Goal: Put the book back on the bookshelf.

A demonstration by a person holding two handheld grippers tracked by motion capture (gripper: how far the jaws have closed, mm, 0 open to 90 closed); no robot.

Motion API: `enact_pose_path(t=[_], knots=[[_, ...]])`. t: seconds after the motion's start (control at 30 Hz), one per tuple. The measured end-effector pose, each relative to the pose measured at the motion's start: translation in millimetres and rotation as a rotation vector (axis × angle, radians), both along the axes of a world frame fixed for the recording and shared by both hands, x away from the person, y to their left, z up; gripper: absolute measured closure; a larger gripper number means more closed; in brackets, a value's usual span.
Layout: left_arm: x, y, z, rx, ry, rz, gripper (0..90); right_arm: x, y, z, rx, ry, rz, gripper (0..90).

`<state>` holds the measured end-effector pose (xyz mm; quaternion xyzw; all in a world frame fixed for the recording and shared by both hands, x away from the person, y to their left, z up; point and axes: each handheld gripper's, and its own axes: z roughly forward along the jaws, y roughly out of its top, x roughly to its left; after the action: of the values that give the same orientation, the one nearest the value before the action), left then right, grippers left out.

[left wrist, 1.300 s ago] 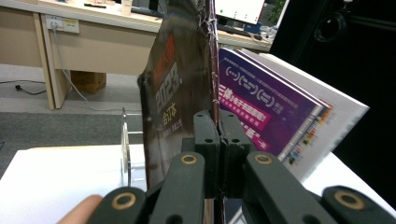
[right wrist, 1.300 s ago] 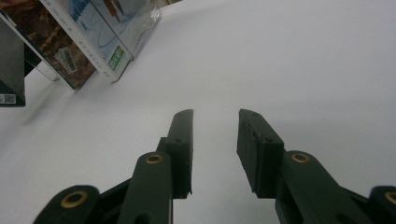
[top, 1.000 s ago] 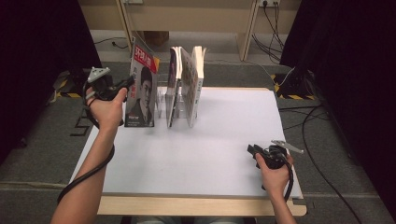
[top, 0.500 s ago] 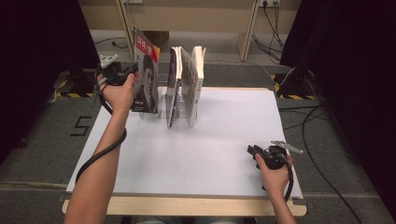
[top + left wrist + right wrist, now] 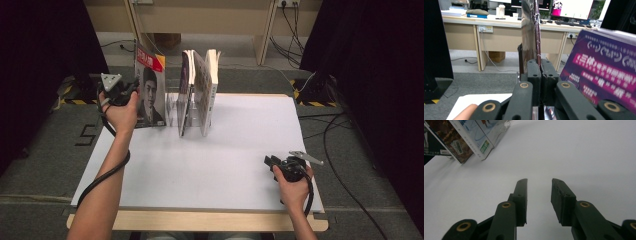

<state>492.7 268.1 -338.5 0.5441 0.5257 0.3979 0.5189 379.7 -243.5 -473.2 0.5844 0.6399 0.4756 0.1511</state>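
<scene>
A magazine (image 5: 150, 95) with a red masthead and a portrait on its cover stands upright at the table's far left, just left of a clear rack (image 5: 171, 107). My left gripper (image 5: 134, 90) is shut on its left edge; in the left gripper view the magazine (image 5: 530, 42) runs edge-on up from between the closed fingers (image 5: 534, 75). I cannot tell whether its bottom edge touches the table. My right gripper (image 5: 270, 162) rests at the table's near right, open with nothing between its fingers. In the right gripper view the right gripper (image 5: 539, 182) points over bare white table.
Three books (image 5: 200, 90) stand in the rack, and their lower corners (image 5: 461, 142) appear in the right gripper view. A purple book cover (image 5: 604, 67) stands close on the right in the left gripper view. The white table (image 5: 225, 165) has a wooden front edge. Cables lie on the floor.
My left hand has brought the magazine down, and it now stands straighter beside the rack. The right hand has not moved.
</scene>
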Motion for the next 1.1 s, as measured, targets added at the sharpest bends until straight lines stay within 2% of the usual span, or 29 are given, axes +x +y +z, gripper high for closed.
enact_pose_path(t=[0.1,0.27,0.4,0.57,0.63,0.7,0.77,0.87,0.93,1.03,1.1], knots=[[-9.2,2.7,-10.0,0.043,-0.014,0.001,86.8,0.3,-0.2,-1.1,-0.009,0.001,0.003,67.0],[-25.0,9.9,-25.8,0.038,-0.007,-0.008,86.2,-0.1,-0.5,-1.8,-0.017,-0.003,0.003,67.0],[-38.2,14.2,-35.7,0.075,-0.023,-0.005,85.0,-0.6,0.1,-1.2,-0.014,-0.005,0.008,67.0],[-48.0,18.8,-40.0,0.079,-0.004,-0.025,84.6,-0.5,0.8,-0.9,-0.017,-0.003,0.008,66.8],[-51.8,19.0,-40.7,0.098,0.005,-0.020,83.7,-0.6,1.2,-0.7,-0.014,-0.004,0.008,66.7],[-55.7,19.8,-41.6,0.083,0.015,-0.026,82.8,-0.7,0.9,-0.4,-0.012,-0.001,0.009,66.6],[-58.1,19.7,-42.3,0.085,0.023,-0.031,81.2,-0.6,0.9,-0.6,-0.006,0.003,0.005,66.4],[-55.4,21.4,-41.2,0.086,0.030,-0.021,75.4,0.3,1.1,-1.1,-0.008,0.003,0.009,66.2],[-47.8,23.3,-39.0,0.062,0.051,-0.035,71.9,0.8,1.5,-1.4,-0.006,0.005,0.013,65.8],[-33.1,25.4,-32.9,0.059,0.070,-0.025,63.8,0.9,1.5,-1.7,-0.002,0.013,0.016,65.4],[-27.0,23.8,-25.7,0.048,0.070,-0.028,60.0,0.8,0.9,-1.8,-0.002,0.014,0.018,65.2]])
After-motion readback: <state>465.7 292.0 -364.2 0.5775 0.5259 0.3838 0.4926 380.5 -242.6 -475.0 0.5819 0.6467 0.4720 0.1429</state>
